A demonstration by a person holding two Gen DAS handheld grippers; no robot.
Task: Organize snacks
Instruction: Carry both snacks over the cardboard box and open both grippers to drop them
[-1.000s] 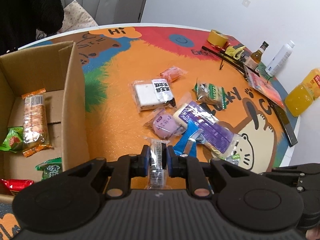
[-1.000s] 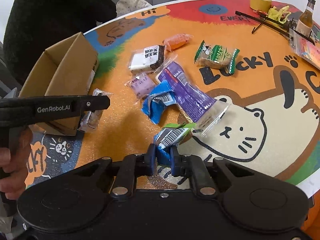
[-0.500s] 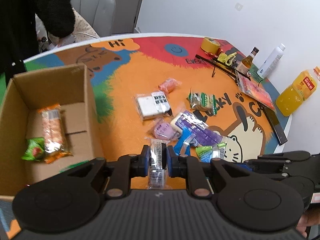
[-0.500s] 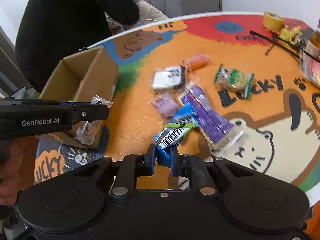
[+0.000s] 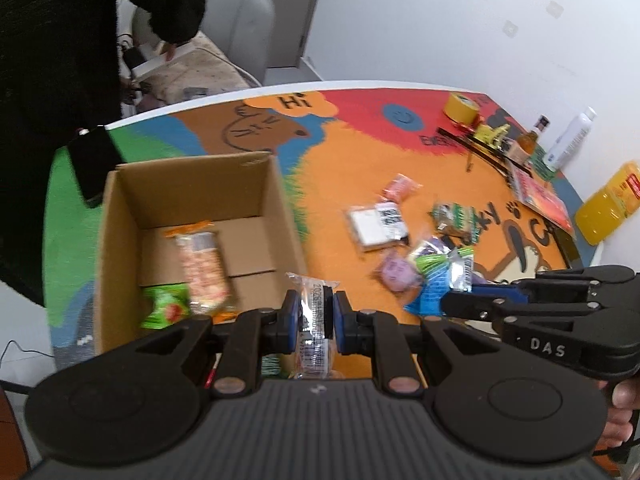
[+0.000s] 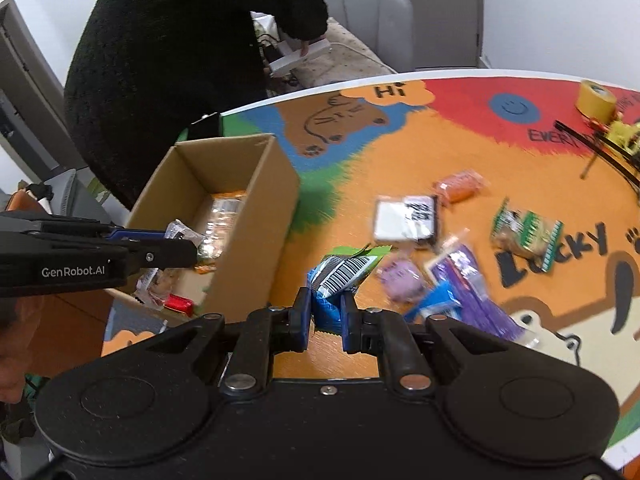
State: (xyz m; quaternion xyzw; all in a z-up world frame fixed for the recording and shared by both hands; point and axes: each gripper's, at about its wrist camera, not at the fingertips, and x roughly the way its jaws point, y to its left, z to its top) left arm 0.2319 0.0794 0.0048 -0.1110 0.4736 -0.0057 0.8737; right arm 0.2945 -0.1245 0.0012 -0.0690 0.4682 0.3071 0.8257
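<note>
My left gripper is shut on a clear-wrapped snack and holds it over the near right corner of the open cardboard box. The box holds an orange cracker pack and a green packet. My right gripper is shut on a blue and green snack packet, held above the table just right of the box. Loose on the table lie a white and black pack, a purple round snack, a purple long pack, a green biscuit pack and an orange snack.
A yellow tape roll, black sticks, small bottles, a red booklet and an orange juice bottle line the table's far right edge. A person in black stands behind the box. A grey chair is beyond.
Both grippers have risen and moved left toward the box with their snacks. The left one is now over the box's corner; the right one is beside the box's right wall.
</note>
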